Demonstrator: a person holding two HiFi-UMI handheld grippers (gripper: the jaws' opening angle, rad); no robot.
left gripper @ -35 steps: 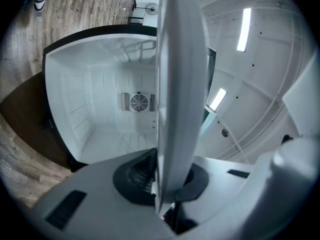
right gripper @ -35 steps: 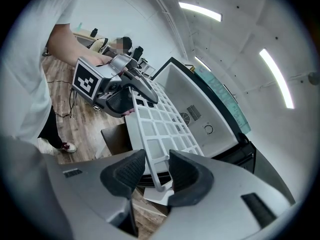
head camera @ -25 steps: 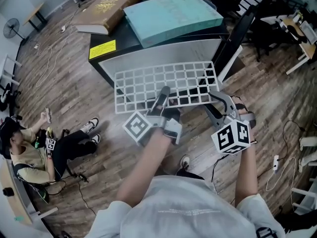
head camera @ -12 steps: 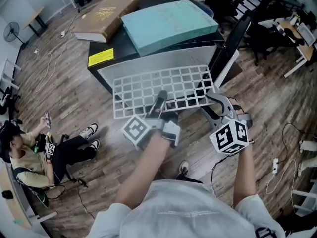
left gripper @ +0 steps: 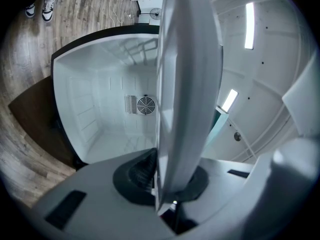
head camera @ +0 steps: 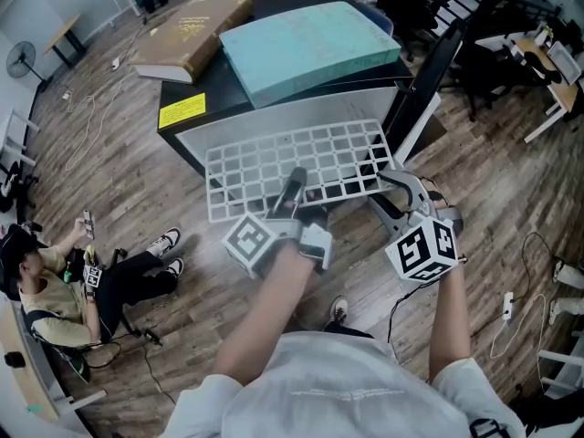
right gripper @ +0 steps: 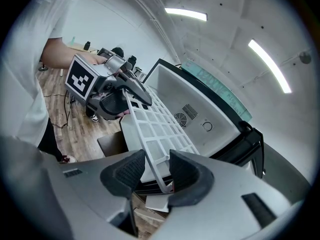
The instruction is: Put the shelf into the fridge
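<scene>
The white grid shelf (head camera: 292,158) is held flat in front of the open fridge (head camera: 274,108), its far edge at the opening. My left gripper (head camera: 294,182) is shut on the middle of the shelf's near edge. In the left gripper view the shelf (left gripper: 187,84) runs edge-on between the jaws of my left gripper (left gripper: 167,184), with the white fridge interior (left gripper: 100,109) behind. My right gripper (head camera: 391,181) holds the shelf's near right corner. In the right gripper view the shelf (right gripper: 160,126) sits between the pads of my right gripper (right gripper: 157,176), and the left gripper (right gripper: 115,91) shows beyond it.
A teal box (head camera: 310,39) and a brown book (head camera: 187,26) lie on top of the fridge. The black fridge door (head camera: 429,71) stands open at the right. A person (head camera: 55,281) sits on the wooden floor at the left. Cables (head camera: 538,290) lie at the right.
The shelf and both grippers have edged slightly toward the fridge opening. Both grips are unchanged.
</scene>
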